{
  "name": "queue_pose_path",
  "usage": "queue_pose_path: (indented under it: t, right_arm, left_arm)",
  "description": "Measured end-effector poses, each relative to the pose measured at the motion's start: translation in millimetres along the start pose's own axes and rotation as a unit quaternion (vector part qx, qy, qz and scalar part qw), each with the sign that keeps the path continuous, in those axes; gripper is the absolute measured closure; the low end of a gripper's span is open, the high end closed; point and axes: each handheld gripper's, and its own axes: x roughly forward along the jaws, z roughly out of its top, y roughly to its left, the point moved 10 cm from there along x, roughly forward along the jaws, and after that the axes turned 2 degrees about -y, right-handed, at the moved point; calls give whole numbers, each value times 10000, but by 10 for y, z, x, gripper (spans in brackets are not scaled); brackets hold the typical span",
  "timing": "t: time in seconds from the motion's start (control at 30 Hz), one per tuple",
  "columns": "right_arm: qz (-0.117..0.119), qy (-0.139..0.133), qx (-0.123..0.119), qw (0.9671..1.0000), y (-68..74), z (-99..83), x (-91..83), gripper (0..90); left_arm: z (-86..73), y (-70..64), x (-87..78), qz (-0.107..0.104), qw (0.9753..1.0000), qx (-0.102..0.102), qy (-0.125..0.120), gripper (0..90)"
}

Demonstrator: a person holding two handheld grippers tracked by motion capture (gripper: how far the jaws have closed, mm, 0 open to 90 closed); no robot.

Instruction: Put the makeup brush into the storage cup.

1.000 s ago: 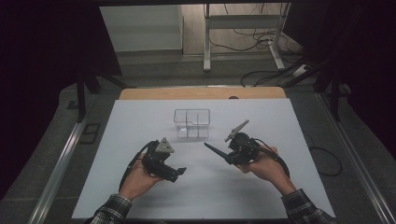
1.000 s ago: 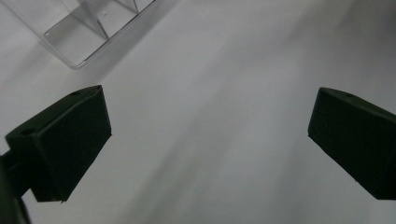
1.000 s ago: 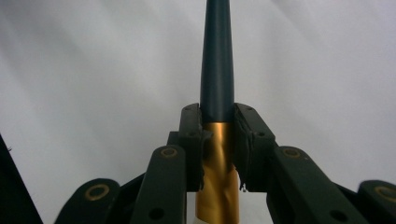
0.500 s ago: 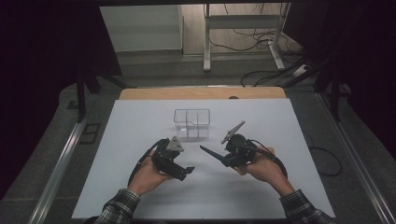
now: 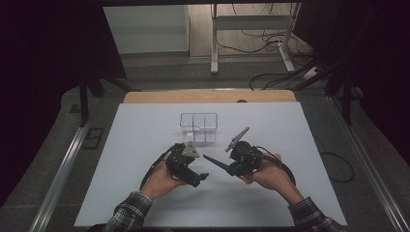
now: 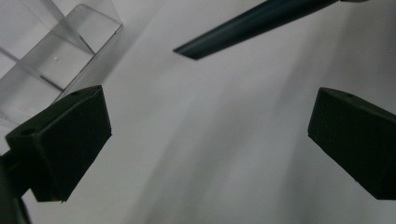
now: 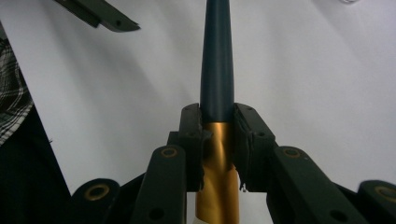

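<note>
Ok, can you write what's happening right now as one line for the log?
left tongs: open, holding nothing | right tongs: shut on dark tapered pen with gold band | clear plastic divided box: on white table, untouched

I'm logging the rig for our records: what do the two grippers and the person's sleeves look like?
Both grippers are black. The left gripper carries a grey three-cornered plate on top and has blocky jaw tips; a black cable loops from it. The right gripper's linkage arms have brass-coloured pivots. The sleeves are dark plaid.
</note>
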Motion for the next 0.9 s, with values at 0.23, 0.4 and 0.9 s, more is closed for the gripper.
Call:
queue_pose_path:
  t: [0.23,0.4,0.9]
  right_arm:
    - [86,61,-34,9999,49,0,27,738]
    - [139,140,-91,9998,70,-13,39,738]
    - [310,267,-205,9990,152,-26,81,738]
  left_arm:
    - [45,-35,69,-11,9997,235,95,7]
    - [73,-83,119,-105,9993,329,138,15]
    - [114,-202,197,-189,9965,780,241,138]
